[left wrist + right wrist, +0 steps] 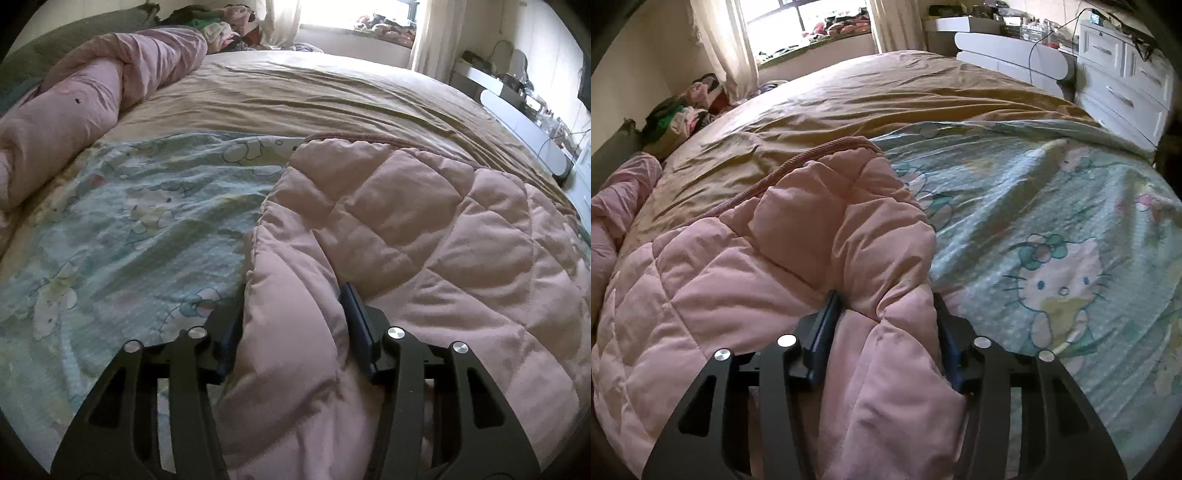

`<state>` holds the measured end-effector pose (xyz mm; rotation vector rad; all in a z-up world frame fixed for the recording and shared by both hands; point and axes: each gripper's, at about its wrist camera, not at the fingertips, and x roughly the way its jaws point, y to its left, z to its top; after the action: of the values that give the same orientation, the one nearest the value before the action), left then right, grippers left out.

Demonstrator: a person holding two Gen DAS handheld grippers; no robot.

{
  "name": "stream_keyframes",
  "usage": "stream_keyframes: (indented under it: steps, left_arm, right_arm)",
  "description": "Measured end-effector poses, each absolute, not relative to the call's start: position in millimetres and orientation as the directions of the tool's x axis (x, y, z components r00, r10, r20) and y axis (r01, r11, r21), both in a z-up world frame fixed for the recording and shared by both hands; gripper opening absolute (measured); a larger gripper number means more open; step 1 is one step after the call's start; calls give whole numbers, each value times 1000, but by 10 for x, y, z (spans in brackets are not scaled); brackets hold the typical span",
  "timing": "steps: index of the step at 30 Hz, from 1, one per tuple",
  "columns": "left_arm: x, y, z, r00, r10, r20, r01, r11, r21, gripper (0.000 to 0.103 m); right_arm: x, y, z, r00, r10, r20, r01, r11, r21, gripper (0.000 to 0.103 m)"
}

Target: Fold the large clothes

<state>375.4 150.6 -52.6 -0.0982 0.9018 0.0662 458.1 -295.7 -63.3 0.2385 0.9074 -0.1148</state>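
Note:
A pink quilted padded garment point(424, 236) lies on the bed over a pale green cartoon-print sheet point(129, 221). My left gripper point(293, 317) is shut on the garment's left edge, with bunched fabric filling the space between its fingers. In the right wrist view the same pink garment point(757, 251) lies to the left of the cartoon-print sheet point(1052, 229). My right gripper point(886, 317) is shut on the garment's right edge, a thick fold pinched between its fingers. A darker pink ribbed hem point(798, 162) runs along the garment's far edge.
A tan bed cover point(314, 92) spans the far half of the bed. A rolled pink duvet point(74, 110) lies along the left side. A clothes pile point(690, 107) sits by the window. White drawers point(1126, 77) and a cluttered desk point(517, 85) stand at right.

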Motion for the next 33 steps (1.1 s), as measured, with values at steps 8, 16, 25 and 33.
stream_keyframes:
  steps: [8,16,25,33]
  left_arm:
    - [3424,1462,-217,652,50,-757,-71,997,4,64]
    - [3110,1162,201,708,9,-707,4,1000,18,78]
    - [2883,728,249,706,-60,-706,88,996,4,82]
    - [2983,555,-199,613,-51,-788,83,997,0,83]
  right_arm:
    - [4091,-3050,-179,667,-4,-745,209,961,182,85]
    - [3394,-2702,325,768,103,-632,5,986,167,91]
    - [2968,-2178,387,777,144,-613,-154,987,37,95]
    - [3211,-1885,-24,689,153,-708,-179,983,39,96]
